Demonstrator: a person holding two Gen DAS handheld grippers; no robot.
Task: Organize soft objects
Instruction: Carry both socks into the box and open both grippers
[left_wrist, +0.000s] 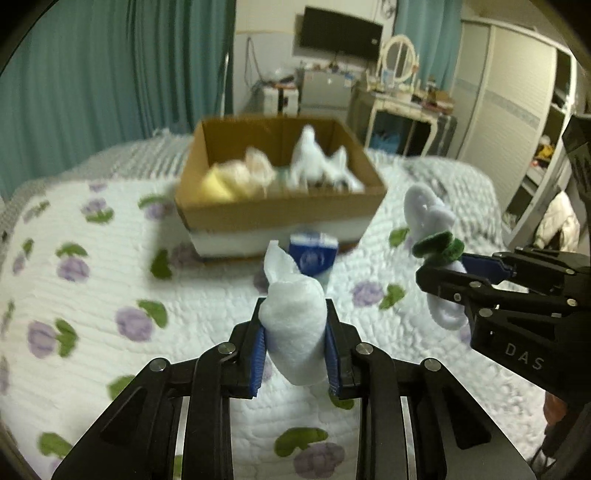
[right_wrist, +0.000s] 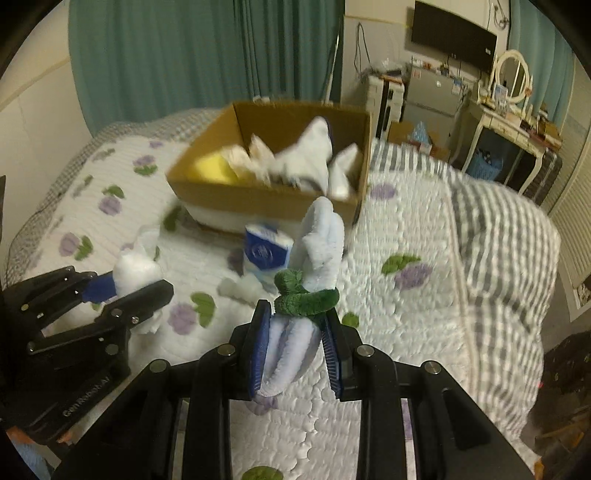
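My left gripper (left_wrist: 293, 345) is shut on a white wad of soft cloth (left_wrist: 293, 325), held above the bed; it also shows in the right wrist view (right_wrist: 127, 291). My right gripper (right_wrist: 297, 345) is shut on a pale blue plush piece (right_wrist: 319, 243) bound with a green fuzzy band (right_wrist: 306, 293); it shows in the left wrist view (left_wrist: 443, 273) too. An open cardboard box (left_wrist: 273, 206) ahead on the bed holds white, cream and yellow soft things (right_wrist: 295, 158). A blue-and-white tissue pack (right_wrist: 266, 253) lies in front of the box.
The bed has a white quilt with purple flowers (left_wrist: 92, 288) and a grey striped blanket (right_wrist: 498, 236) on the right. A small white scrap (right_wrist: 236, 286) lies on the quilt. Teal curtains, a dresser with mirror and a wall screen stand behind.
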